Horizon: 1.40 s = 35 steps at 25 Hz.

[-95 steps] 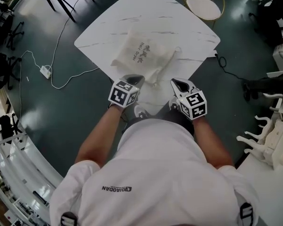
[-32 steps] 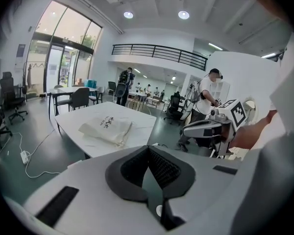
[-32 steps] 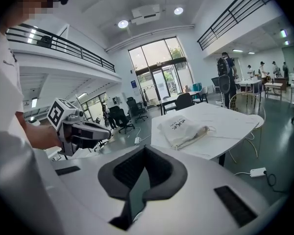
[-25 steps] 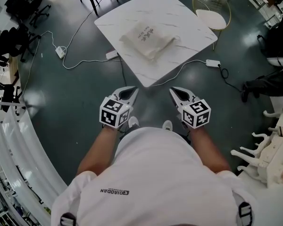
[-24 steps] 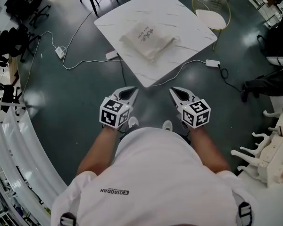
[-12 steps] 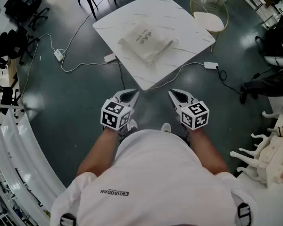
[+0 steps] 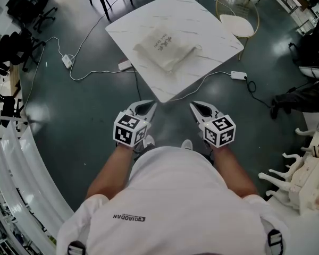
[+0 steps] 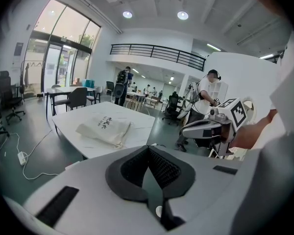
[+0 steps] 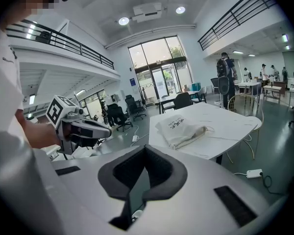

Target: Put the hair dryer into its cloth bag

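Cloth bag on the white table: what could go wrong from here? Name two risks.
A plug block and a power strip lie wired on the floor beside the table; a step forward could snag them. The left tool and right tool are shut and empty, so reaching the cloth bag without opening might just push it.

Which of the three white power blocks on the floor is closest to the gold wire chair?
The power block by the right corner of the table, on the same side as the gold wire chair. The other two lie on the table's left side.
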Each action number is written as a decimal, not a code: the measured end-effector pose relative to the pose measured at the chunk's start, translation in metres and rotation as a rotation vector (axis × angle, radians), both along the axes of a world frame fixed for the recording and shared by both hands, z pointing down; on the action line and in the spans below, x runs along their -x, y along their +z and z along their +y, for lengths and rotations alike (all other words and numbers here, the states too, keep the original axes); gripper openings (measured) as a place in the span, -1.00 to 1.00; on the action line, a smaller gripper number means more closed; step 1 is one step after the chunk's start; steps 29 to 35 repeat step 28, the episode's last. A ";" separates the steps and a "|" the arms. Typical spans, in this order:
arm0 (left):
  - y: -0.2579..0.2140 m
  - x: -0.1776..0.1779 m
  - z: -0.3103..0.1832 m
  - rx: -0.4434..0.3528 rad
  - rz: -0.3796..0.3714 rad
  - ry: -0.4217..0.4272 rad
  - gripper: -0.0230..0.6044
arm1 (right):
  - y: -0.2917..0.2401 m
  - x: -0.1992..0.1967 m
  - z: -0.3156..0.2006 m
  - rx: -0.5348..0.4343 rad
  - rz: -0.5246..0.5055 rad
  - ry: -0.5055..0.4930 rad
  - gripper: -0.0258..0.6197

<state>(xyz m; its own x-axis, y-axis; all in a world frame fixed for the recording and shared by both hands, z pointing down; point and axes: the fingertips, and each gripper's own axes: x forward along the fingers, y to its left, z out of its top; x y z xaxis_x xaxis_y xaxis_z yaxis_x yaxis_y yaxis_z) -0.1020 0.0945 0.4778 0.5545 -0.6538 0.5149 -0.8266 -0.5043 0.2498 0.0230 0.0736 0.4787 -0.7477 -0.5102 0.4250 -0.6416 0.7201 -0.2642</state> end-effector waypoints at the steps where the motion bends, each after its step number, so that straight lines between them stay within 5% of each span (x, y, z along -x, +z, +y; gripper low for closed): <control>1: 0.000 -0.001 0.000 -0.001 -0.001 0.001 -0.84 | 0.001 -0.001 0.000 0.001 -0.001 0.000 -0.85; 35: -0.002 -0.002 -0.009 -0.006 -0.006 0.012 -0.84 | 0.006 0.001 -0.003 0.014 0.005 -0.017 -0.85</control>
